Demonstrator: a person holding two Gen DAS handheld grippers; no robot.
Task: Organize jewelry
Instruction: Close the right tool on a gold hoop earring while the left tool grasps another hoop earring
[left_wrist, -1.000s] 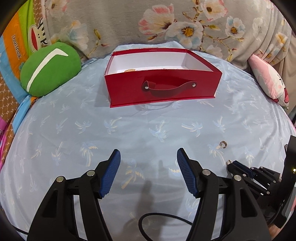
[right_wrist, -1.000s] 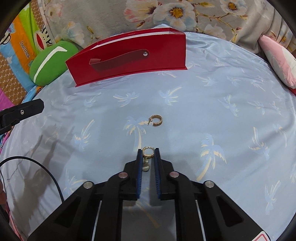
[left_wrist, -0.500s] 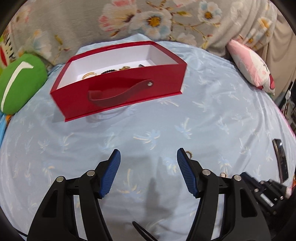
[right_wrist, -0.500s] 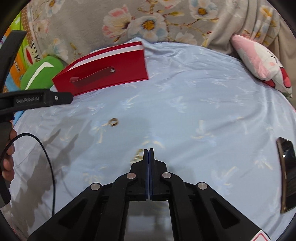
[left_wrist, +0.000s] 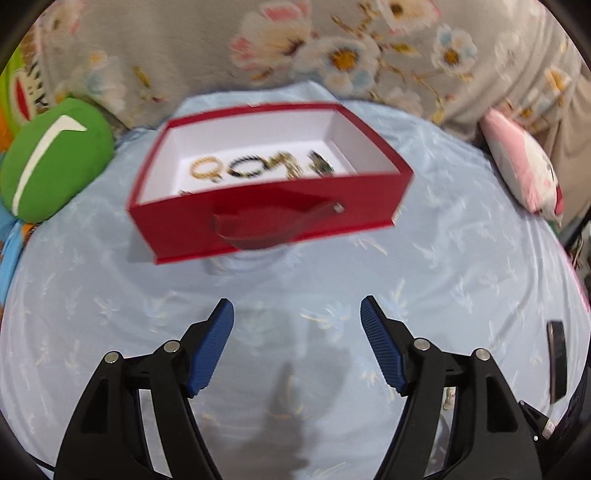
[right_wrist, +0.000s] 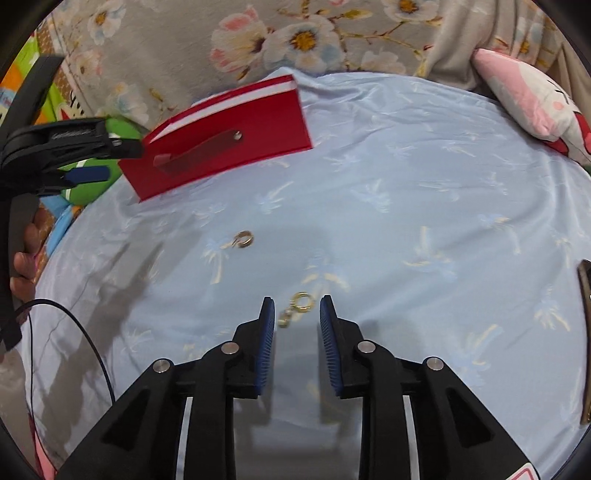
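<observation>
Two gold earrings lie on your blue sheet (right_wrist: 424, 192): a dangling earring (right_wrist: 297, 306) just ahead of your right gripper (right_wrist: 297, 314), whose jaws have just been opening and touch nothing, and a hoop earring (right_wrist: 243, 239) left of centre. Your left gripper (left_wrist: 297, 325) hangs wide apart and empty, low in its frame, below the red box (left_wrist: 266, 218) holding blurred jewelry (left_wrist: 258, 168).
</observation>
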